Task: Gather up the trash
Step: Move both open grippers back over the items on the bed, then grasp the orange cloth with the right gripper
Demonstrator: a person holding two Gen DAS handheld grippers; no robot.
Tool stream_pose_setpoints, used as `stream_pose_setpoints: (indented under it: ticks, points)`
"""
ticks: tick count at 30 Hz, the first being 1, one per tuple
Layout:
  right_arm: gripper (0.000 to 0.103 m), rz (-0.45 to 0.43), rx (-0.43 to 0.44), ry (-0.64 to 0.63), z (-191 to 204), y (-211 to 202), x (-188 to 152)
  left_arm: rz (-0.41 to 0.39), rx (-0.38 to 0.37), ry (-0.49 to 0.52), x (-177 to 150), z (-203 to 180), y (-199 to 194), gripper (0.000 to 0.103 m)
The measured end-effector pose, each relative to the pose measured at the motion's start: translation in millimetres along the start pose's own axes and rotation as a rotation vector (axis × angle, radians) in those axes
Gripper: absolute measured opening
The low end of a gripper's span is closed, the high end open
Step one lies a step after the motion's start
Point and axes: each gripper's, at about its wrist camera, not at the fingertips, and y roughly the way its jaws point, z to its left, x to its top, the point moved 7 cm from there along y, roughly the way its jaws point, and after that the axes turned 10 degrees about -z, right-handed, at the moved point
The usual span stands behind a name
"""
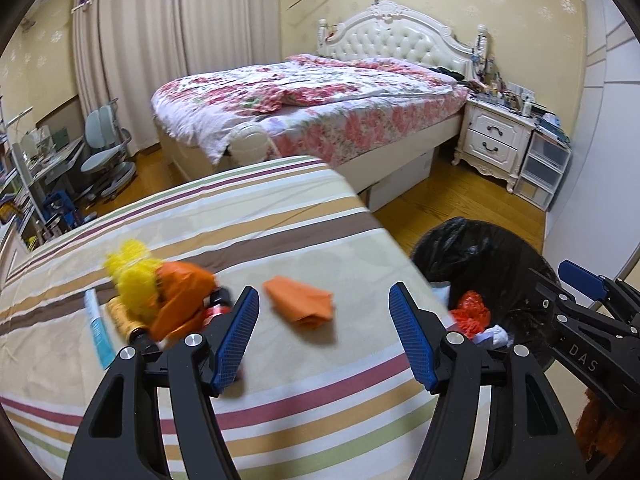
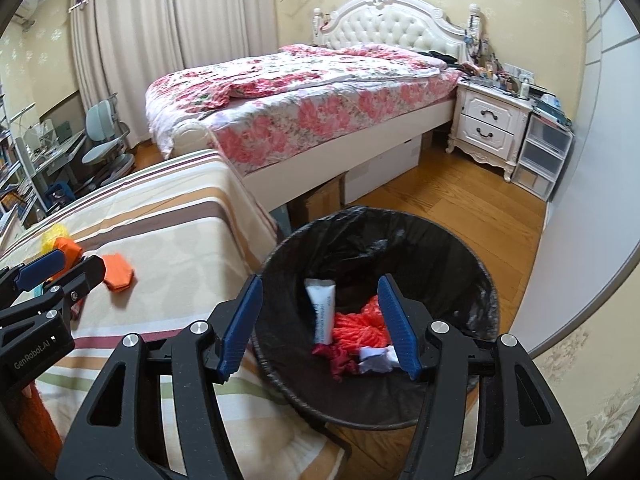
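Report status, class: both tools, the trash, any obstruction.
Left tool open, empty, over striped cover. Right tool open, empty, above bin. Orange scrap still on cover. Nothing blocking.

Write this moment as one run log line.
left gripper: open, empty | right gripper: open, above bin | orange cloth: on striped cover

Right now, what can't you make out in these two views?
- Pile of yellow and orange trash on the striped cloth, left wrist view: motion blur, and the left gripper finger covers its near edge.
- Trash bin bottom, right wrist view: right gripper fingers block part of the contents.
- Nightstand clutter: too small to identify.
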Motion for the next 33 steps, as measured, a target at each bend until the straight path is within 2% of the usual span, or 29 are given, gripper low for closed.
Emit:
stream_pose_setpoints:
  ticks: [19,26,33]
  points:
    - [0.058,0.048,0.172,-0.130,117,1,-16,0.049,0.201,-0.146,-45,139,-31,0.066]
    - [0.058,0.081,0.228,-0.159,154,14,-20,0.072,0.250,-0.189,-55,172,-32,0.066]
    - [0.058,0.127,0.232,-0.192,181,35,-20,0.090,0.278,-0.229,-60,195,-30,0.066]
